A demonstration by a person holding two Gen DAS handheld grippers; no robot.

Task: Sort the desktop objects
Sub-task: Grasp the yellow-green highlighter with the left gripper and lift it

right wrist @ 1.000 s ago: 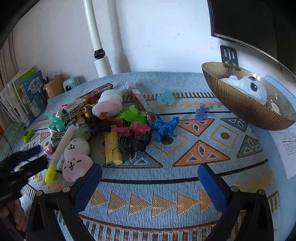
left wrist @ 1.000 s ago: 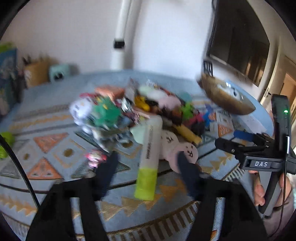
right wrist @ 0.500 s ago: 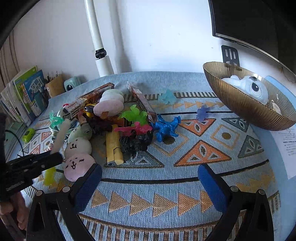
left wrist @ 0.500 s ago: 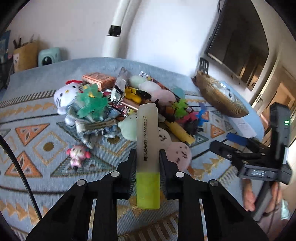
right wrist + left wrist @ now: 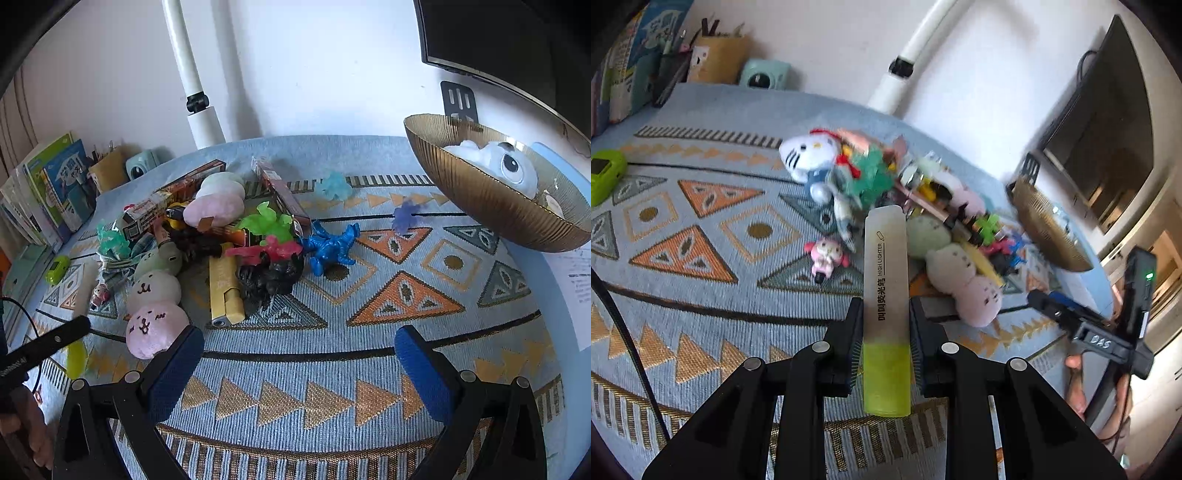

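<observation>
Above the patterned cloth of the worktop [image 5: 701,177], the left hand-held gripper [image 5: 885,325] is clamped on a highlighter [image 5: 885,295], its pads pressing both sides of the frosted barrel while the yellow-green end points back toward the camera. Just beyond the pen's tip lies the heap of toys, with a white cat plush [image 5: 809,155] at its far left and a small pink figure [image 5: 827,256] beside the barrel. The right hand-held gripper [image 5: 299,363] hangs over bare cloth with its blue pads wide apart and nothing between them, the gold bowl [image 5: 491,206] well off to its right.
</observation>
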